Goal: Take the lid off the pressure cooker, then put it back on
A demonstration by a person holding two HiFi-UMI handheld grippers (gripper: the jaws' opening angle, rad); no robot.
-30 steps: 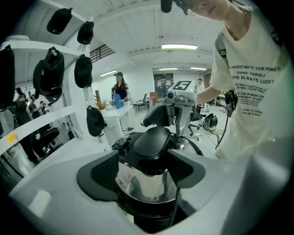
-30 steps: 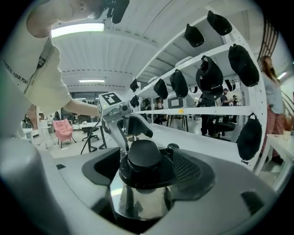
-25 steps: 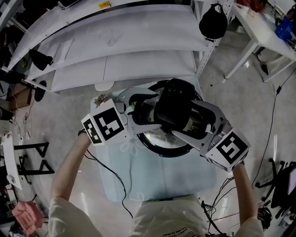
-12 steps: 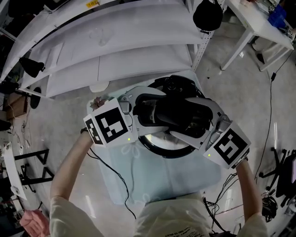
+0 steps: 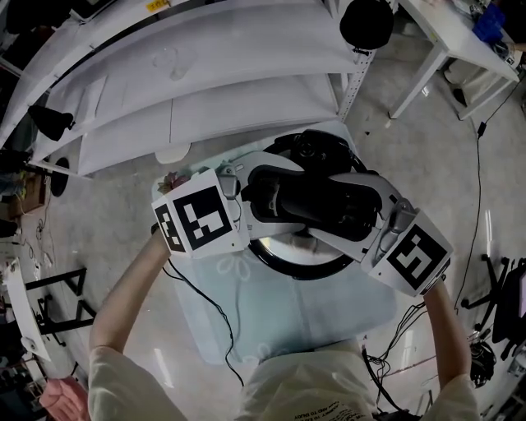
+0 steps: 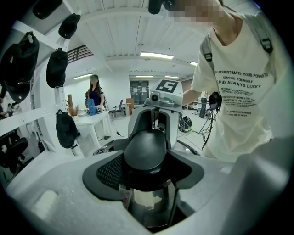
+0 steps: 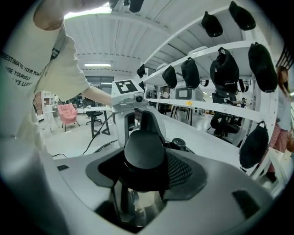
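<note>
The pressure cooker (image 5: pixel 289 270) stands on a light-blue mat, its steel lid (image 6: pixel 148 207) under a long black handle (image 5: pixel 316 201). My left gripper (image 5: pixel 267 197) holds the handle's left end and my right gripper (image 5: pixel 355 212) its right end, facing each other. Both pairs of jaws have just been closing, and their dark pads now press on the handle. In the left gripper view the handle (image 6: pixel 146 149) fills the gap between the pads, with the right gripper (image 6: pixel 158 114) beyond it. The right gripper view shows the same handle (image 7: pixel 144 153) clamped. A black valve knob (image 5: pixel 310 149) sits behind.
The light-blue mat (image 5: pixel 279 316) covers a small table. White curved shelves (image 5: pixel 205 107) rise just behind the cooker, with black caps (image 5: pixel 366 23) hanging from them. A cable (image 5: pixel 205 316) trails off the mat's left. A white table (image 5: pixel 444 49) stands at the upper right.
Both grippers' jaws have drawn in onto the ends of the black handle. The hands themselves have hardly shifted.
</note>
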